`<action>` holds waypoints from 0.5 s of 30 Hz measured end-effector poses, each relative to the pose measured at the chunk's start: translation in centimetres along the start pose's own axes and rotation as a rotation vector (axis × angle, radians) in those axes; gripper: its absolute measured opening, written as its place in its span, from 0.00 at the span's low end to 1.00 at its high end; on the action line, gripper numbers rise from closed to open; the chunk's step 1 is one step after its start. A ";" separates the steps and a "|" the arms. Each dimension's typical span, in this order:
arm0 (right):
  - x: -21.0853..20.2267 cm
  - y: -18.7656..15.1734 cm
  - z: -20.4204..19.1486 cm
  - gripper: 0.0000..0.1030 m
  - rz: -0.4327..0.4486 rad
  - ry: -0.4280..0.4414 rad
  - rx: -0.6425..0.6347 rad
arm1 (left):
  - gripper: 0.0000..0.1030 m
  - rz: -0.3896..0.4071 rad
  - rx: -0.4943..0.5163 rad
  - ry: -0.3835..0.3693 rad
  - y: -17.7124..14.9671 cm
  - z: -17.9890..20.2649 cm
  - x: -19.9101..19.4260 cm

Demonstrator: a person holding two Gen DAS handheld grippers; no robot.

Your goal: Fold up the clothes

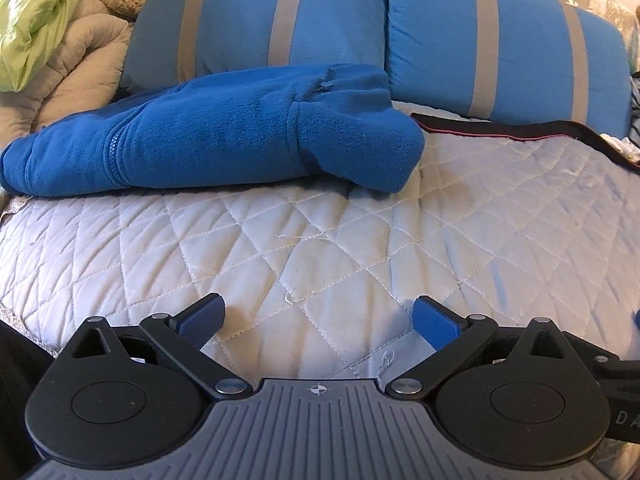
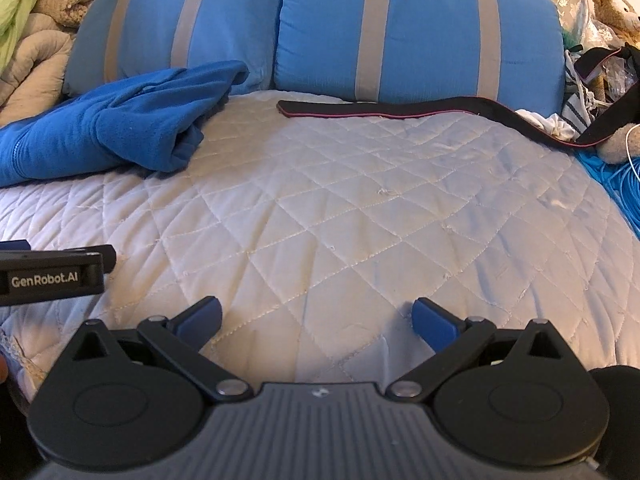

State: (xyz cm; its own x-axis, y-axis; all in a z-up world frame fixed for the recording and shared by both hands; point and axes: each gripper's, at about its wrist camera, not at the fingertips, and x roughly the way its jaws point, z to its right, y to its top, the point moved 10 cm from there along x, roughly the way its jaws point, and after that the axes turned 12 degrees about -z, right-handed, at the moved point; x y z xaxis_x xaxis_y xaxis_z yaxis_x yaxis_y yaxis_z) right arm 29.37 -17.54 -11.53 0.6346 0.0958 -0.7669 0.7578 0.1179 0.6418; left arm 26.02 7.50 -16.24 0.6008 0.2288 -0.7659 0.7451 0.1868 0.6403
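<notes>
A crumpled blue fleece jacket lies at the far left of a white quilted bedspread, its zipper edge toward the near left and one sleeve or corner trailing right, propped partly against the left of two blue striped pillows. Beige comforters are heaped at the far left edge. The left gripper hangs low over bare quilt, its jaws spread fully wide with nothing between them; the jacket sits well beyond its fingertips. To its right the right gripper hangs likewise over bare quilt, jaws wide apart and empty, with the jacket far off to its left. A black strap with a pink edge runs along the foot of the right pillow, and a stuffed bear sits amid clutter at the far right. The step in hand appears to be reaching for the garment; doing it well likely means taking two separate edges, such as shoulder and hem, dragging the fleece onto open quilt, and flattening it before any fold.
</notes>
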 end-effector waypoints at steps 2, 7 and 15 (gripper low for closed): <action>0.0 0.0 0.0 1.00 0.001 -0.004 0.004 | 1.00 0.008 0.004 0.001 0.0 0.0 0.0; 0.0 0.0 0.0 1.00 0.002 -0.006 0.008 | 1.00 0.019 0.005 0.005 -0.1 0.0 -0.1; 0.0 0.0 0.0 1.00 0.006 -0.007 0.008 | 1.00 0.025 0.001 0.012 -0.2 0.1 -0.1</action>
State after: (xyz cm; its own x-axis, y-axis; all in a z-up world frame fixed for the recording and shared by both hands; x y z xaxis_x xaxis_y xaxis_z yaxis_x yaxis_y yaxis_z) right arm 29.43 -17.57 -11.53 0.6401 0.0899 -0.7630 0.7551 0.1099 0.6464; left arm 25.87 7.33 -16.29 0.6157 0.2449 -0.7490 0.7302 0.1800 0.6591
